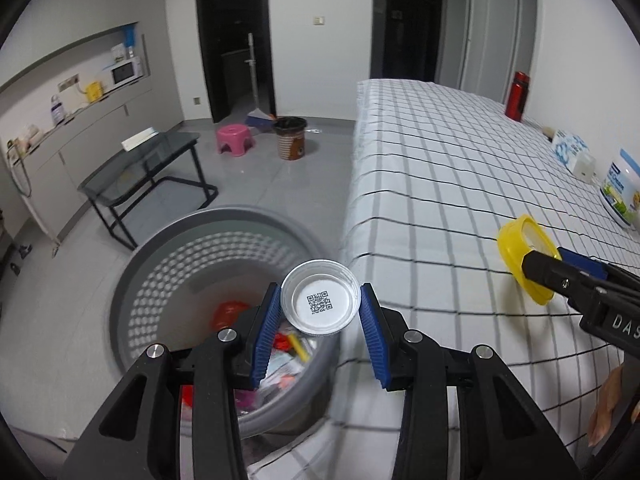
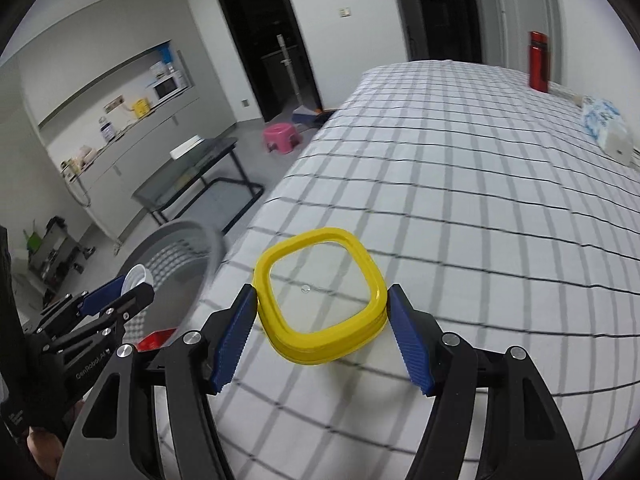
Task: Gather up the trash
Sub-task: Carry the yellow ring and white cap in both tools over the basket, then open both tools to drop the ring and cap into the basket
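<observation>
Trash is being gathered in two pieces, one per gripper. One small clear cap (image 1: 319,304), with a printed code inside it, sits between the blue pads of the left gripper (image 1: 320,320), directly above the grey bin (image 1: 160,248) that stands on the floor against the bed (image 1: 440,184). The cap touches the left pad, while a narrow gap seems to show at the right pad, so whether it is clamped or just let go cannot be told; its position over the bin's mouth suggests it is meant to drop there. One yellow lid (image 2: 320,294), square with rounded corners and a clear centre, is clenched edgewise between the fingers of the right gripper (image 2: 322,320). It is held above the checked sheet, near the bed's corner, probably waiting its turn at the bin. Several scraps, red and yellow among them, already lie in the bin; they cannot be counted exactly. Farther along the bed one red bottle (image 2: 539,62), one blue-and-white pack (image 2: 606,130) and one white tub (image 1: 622,188) are seen.
</observation>
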Available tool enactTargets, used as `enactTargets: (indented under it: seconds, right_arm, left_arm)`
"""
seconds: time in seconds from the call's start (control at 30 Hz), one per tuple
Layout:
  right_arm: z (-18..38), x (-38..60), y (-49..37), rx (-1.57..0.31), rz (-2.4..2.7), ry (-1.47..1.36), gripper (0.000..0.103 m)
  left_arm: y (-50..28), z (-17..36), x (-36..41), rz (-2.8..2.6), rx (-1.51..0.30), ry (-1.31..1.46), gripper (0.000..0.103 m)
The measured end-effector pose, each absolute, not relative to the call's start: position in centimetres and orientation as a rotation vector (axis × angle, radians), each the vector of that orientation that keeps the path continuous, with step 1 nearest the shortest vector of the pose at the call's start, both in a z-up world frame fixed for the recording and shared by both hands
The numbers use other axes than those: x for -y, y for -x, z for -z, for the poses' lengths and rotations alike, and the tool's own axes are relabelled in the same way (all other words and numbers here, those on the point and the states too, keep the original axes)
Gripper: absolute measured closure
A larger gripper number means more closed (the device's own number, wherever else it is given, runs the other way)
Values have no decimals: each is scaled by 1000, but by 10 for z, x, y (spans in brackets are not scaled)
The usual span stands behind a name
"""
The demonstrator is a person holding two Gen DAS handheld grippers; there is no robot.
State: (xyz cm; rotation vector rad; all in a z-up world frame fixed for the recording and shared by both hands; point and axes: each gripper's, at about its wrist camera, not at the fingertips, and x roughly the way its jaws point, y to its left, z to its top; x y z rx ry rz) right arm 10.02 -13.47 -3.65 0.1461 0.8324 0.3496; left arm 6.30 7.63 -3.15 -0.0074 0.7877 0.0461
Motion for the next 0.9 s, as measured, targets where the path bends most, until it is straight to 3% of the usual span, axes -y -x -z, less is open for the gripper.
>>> enactTargets:
  seconds: [0.9]
  right_arm:
    - [42,-58,-145,-880,-649,33,39]
  left_arm:
    - [-71,57,-226,-270,-833,126,64]
